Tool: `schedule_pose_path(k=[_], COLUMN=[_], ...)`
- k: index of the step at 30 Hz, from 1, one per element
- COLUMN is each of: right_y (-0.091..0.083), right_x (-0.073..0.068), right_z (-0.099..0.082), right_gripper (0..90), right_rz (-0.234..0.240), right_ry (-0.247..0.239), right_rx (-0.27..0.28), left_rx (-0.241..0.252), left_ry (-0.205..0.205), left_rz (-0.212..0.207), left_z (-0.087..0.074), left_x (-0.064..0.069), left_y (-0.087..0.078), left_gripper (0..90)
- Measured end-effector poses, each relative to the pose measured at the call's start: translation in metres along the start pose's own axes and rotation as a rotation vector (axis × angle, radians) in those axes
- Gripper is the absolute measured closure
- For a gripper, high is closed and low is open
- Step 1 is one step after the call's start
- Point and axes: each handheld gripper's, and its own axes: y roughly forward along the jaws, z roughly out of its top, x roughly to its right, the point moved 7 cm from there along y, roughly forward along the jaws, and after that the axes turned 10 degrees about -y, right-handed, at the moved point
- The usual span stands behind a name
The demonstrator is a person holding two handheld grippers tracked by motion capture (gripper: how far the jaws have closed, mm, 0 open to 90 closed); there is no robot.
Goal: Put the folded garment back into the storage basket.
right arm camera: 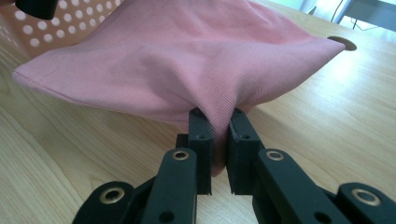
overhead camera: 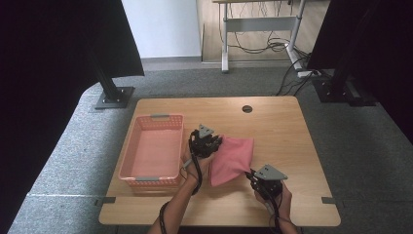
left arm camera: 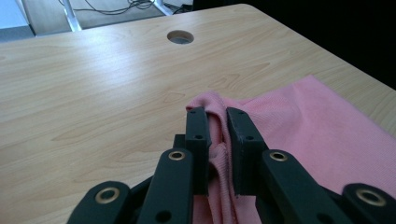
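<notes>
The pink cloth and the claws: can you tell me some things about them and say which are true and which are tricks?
1. Both claws are pinching the pink cloth. True: the left claw and the right claw each have cloth between their jaws.
2. The cloth is inside the basket. False: it is over the wooden table, to the right of the basket.
3. The basket is blue. False: it is pink, with grey handles.
4. The basket has nothing in it. True.
5. The table has a round hole near its far edge. True.
</notes>
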Motion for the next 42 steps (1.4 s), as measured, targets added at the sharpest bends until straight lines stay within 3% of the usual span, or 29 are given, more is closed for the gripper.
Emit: schedule_pose_path(k=[14,42], right_y=[-0.008,-0.013], right_x=[-0.006,-0.012], right_z=[0.021,0.051], right_gripper=[82.1,82.2], right_rz=[-0.006,-0.02], right_ry=[-0.02,-0.03], right_rx=[0.044,0.082], left_rx=[0.034,0.069], left_ry=[0.012,0.024], left_rz=[0.0,0.014], left_z=[0.014,0.033], left_x=[-0.001,-0.008], left_y=[-0.018,-0.044], left_gripper=[79.3,79.4])
